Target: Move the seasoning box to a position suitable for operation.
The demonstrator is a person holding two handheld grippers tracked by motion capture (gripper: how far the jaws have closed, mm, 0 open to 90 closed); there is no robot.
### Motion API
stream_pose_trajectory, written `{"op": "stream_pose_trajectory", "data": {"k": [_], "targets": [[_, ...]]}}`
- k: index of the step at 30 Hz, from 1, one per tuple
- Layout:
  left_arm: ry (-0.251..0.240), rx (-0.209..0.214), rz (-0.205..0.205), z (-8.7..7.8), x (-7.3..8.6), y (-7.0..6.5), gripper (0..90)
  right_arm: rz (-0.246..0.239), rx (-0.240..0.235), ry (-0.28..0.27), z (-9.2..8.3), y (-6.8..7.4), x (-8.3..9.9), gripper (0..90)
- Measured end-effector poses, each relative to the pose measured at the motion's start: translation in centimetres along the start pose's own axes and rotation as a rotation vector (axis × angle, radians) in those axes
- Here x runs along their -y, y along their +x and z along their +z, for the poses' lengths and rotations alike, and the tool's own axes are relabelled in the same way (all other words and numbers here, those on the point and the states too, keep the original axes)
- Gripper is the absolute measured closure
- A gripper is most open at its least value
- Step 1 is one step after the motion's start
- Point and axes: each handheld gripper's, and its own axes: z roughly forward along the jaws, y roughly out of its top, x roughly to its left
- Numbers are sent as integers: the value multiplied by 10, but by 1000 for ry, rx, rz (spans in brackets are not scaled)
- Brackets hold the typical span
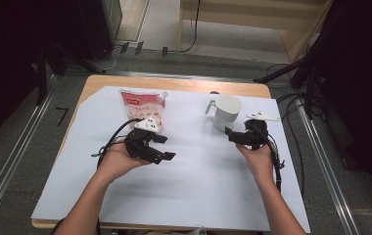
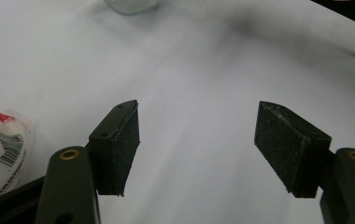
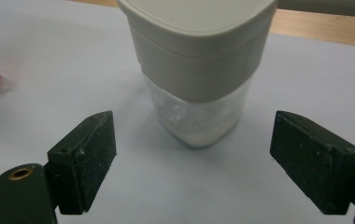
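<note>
A wooden table [image 1: 94, 83] carries a large white sheet [image 1: 198, 176] that covers most of its top. The landmark here is the white container [image 1: 224, 112] with a pale lid and a small handle, standing upright on the sheet toward the far right.

The right gripper [image 1: 237, 135] is held in the person's right hand [image 1: 258, 159] just on the near side of the container. In the right gripper view the container [image 3: 199, 70] stands between and beyond the jaws, which are spread wide and touch nothing; its lower part is clear and shows a whitish filling, and its upper part is an opaque grey-white lid. A white three-cornered plate [image 1: 262, 116] lies to the right of the container.

Well to the left of the container, a red-and-white pouch [image 1: 142, 106] with a spout at its top corner lies flat on the sheet. The left gripper [image 1: 163, 147] is held in the left hand [image 1: 118, 161], just on the near side of the pouch, and points toward the container's side of the table. In the left gripper view its jaws are wide apart and hold nothing, above bare sheet; the pouch's edge [image 2: 3, 144] with a barcode shows at the left, and the container's base [image 2: 131, 5] sits at the top edge.

Cables trail from both grippers toward the person.
</note>
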Motion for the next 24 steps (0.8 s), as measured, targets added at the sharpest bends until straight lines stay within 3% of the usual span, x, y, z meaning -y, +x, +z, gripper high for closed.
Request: {"op": "stream_pose_trajectory", "data": {"k": [1,4,10,14,15,19,20,24], "targets": [[7,0,3,1,0,0,324,34,-16,-6,5,1,-1,159],[16,-3,-5,4,0,0,331,43,-6,17,16,4,-3,158],[24,3,2,6,0,-1,333,0,63,-28,32,16,-7,140],[21,3,0,6,0,-1,335,41,118,-56,40,16,-7,139],[25,4,4,6,1,0,338,66,166,-75,46,16,-7,127],[34,1,2,8,1,0,339,78,166,-106,51,19,-8,122],[32,4,1,8,1,-1,339,61,209,-113,55,24,-10,98],[34,8,3,9,1,-1,339,92,240,-134,64,25,-11,78]]}}
